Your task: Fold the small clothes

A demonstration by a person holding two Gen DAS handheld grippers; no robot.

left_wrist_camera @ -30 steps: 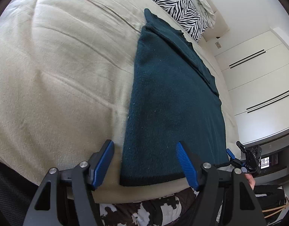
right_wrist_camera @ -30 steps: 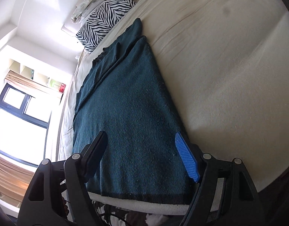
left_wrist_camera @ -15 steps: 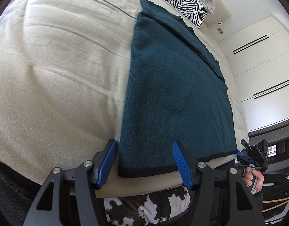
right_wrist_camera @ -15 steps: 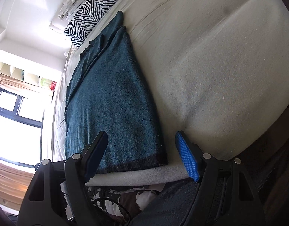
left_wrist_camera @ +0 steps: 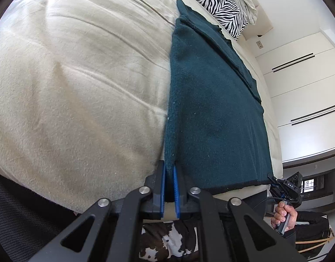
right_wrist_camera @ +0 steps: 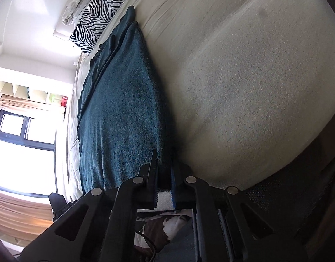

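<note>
While the teal sweater (left_wrist_camera: 213, 109) lies flat on the bed (left_wrist_camera: 80, 76), the left gripper (left_wrist_camera: 170, 170) and right gripper (right_wrist_camera: 164, 163) each pinch a near corner, fingers clamped tight.

Black linkage gripper (left_wrist_camera: 169, 170), silver pivot screws, blue ribbed jaws; hand (left_wrist_camera: 284, 215) black-sleeved.

The left gripper (left_wrist_camera: 169, 172) pointed steeply downward, its blue pads (left_wrist_camera: 175, 187) clamped together on the near corner of the dark teal knit garment (left_wrist_camera: 213, 109). The right gripper (right_wrist_camera: 165, 170) tilted down likewise, jaws pinched on the garment's opposite near corner. The person's right hand (left_wrist_camera: 284, 215) gripped that tool's handle.
</note>
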